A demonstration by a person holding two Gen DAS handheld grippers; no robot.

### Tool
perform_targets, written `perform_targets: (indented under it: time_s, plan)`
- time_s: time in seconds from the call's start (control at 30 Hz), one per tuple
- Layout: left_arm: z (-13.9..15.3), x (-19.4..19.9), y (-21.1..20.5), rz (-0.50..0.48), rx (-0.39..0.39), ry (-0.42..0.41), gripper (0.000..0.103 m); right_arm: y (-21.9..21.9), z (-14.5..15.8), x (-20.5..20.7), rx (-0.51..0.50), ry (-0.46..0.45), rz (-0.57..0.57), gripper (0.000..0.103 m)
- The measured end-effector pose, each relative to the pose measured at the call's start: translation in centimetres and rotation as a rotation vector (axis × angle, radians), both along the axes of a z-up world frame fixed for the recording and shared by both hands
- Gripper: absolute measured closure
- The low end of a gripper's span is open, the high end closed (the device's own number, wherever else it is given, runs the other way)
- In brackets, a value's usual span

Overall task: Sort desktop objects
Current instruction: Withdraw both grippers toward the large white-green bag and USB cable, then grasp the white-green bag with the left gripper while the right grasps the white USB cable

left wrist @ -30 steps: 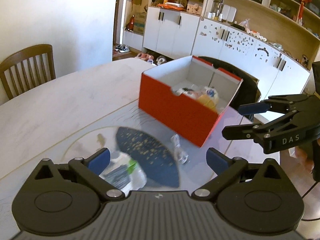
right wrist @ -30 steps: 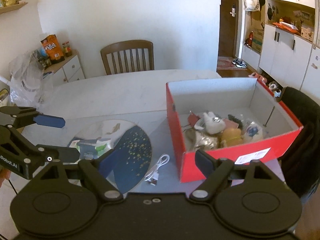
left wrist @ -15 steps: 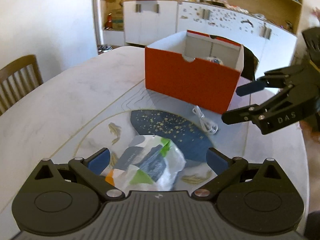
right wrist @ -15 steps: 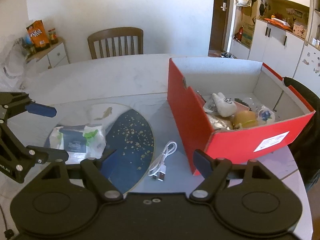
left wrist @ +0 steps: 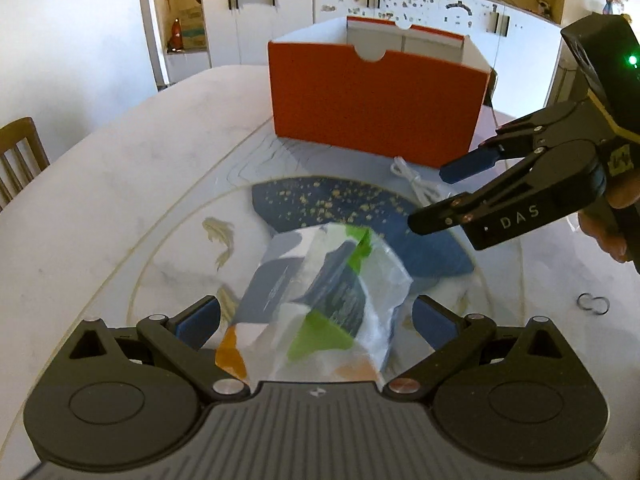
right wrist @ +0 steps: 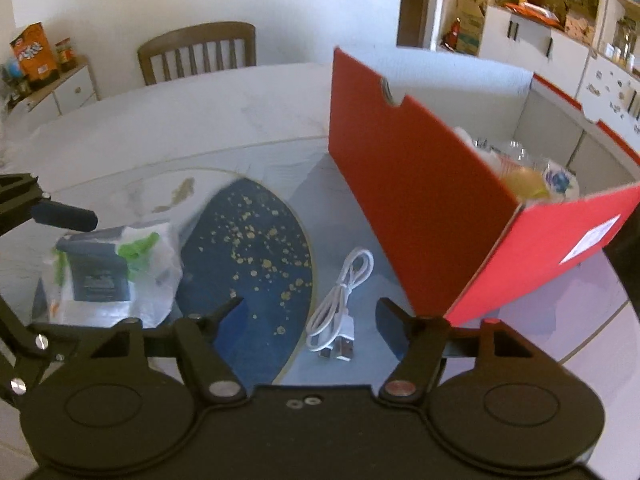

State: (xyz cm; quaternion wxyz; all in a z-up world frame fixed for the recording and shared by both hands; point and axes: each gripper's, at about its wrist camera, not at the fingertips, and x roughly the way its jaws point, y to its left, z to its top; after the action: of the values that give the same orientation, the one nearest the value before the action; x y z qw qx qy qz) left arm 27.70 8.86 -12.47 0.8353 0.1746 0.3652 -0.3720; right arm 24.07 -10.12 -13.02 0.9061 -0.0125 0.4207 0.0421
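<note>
A clear plastic bag (left wrist: pixel 320 300) of printed packets lies on the table between the fingers of my left gripper (left wrist: pixel 316 320), which is open, pads apart from it. The same bag (right wrist: pixel 108 268) sits at the left in the right wrist view, under a left gripper finger (right wrist: pixel 64 214). A coiled white USB cable (right wrist: pixel 340 292) lies between the fingers of my right gripper (right wrist: pixel 310 306), whose jaws are closing without touching it. That right gripper (left wrist: pixel 440 196) hovers over the cable (left wrist: pixel 416 184). The red box (right wrist: pixel 408 200) stands just behind, holding several small items (right wrist: pixel 528 180).
The red box (left wrist: pixel 376 100) stands at the far side of the table. A round blue-and-gold inlay (right wrist: pixel 248 248) marks the tabletop. Two small metal rings (left wrist: pixel 594 304) lie at the right. A wooden chair (right wrist: pixel 196 48) stands behind; cabinets line the back wall.
Both grippers have sunk toward the table. The bag has come between the left fingers, the cable between the right fingers, and the right jaws have narrowed.
</note>
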Motion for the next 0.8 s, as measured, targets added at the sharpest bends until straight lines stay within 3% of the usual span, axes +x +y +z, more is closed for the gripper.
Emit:
perform_targets:
  time_s: [0.4,0.5,0.63,0.8]
  plan:
    - [-1.4,0.3,0.6,0.04,-0.002,0.012,0.0,0.2,-1.0,0.3,0.009,-0.024,-0.058,0.038]
    - [-1.4,0.1,0.6,0.051,-0.002,0.01,0.0,0.3,-0.9,0.1,0.01,-0.029,-0.065,0.045]
    - [-1.3,-0.1,0.4,0.057,0.002,0.009,0.003,0.2,-0.8,-0.2,0.012,-0.032,-0.063,0.061]
    - [-0.9,-0.5,0.1,0.07,0.005,0.011,0.022,-0.2,-0.6,-0.2,0.011,-0.03,-0.066,0.079]
